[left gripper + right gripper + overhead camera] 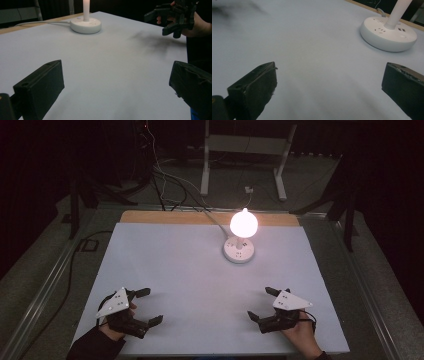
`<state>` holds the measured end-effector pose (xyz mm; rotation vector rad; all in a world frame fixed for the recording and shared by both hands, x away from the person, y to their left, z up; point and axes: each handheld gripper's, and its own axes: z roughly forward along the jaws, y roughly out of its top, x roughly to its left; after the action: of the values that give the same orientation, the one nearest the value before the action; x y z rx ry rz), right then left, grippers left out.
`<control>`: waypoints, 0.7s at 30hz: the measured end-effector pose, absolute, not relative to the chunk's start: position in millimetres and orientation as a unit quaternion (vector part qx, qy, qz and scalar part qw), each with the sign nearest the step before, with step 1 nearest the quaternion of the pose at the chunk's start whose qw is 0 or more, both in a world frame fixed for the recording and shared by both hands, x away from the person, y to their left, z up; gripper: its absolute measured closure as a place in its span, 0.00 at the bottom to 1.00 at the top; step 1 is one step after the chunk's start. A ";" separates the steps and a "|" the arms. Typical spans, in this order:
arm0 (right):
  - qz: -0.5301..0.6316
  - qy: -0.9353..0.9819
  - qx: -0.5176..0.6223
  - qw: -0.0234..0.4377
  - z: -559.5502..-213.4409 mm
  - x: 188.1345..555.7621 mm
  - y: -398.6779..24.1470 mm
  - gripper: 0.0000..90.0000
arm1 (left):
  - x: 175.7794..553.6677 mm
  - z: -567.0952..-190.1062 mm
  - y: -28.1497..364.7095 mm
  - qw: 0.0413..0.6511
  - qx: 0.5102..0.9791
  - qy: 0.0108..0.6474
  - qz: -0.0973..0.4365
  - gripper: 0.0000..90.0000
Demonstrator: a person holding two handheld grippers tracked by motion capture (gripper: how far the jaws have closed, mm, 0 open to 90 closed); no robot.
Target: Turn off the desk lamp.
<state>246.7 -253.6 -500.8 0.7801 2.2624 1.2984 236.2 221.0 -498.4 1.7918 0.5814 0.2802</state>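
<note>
While the lamp [243, 224] glows at the far middle of the white surface [190, 285], its round white base [238, 250] with sockets sits flat there, with a white cord running off the back edge. Both grippers hang well back from it near the front edge. Left gripper [145, 306] has its jaws spread wide, nothing between them, just bare surface. Right gripper [261, 303] is the same deal, jaws wide and holding nothing, pointed roughly toward the lamp base. A hand [300, 332] holds it. Dark floor and a white frame [245, 150] sit beyond.
</note>
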 end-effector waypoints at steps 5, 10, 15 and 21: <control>0.457 0.820 0.280 0.203 -499.3 244.2 -250.3 0.00 | 235.1 -498.4 220.9 0.580 0.767 0.247 0.122 0.00; 0.460 0.819 0.284 0.192 -494.6 244.8 -245.6 0.00 | 234.2 -498.1 221.9 0.580 0.768 0.245 0.121 0.00; 0.464 0.816 0.293 0.179 -489.4 242.8 -244.0 0.00 | 231.7 -496.9 221.4 0.581 0.766 0.244 0.126 0.00; 0.473 0.815 0.288 0.169 -481.9 241.9 -240.1 0.00 | 232.0 -496.9 221.6 0.582 0.766 0.245 0.125 0.00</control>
<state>241.9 -240.1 -481.9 0.8199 2.3174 1.3443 232.0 221.6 -496.9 1.7884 0.5728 0.2916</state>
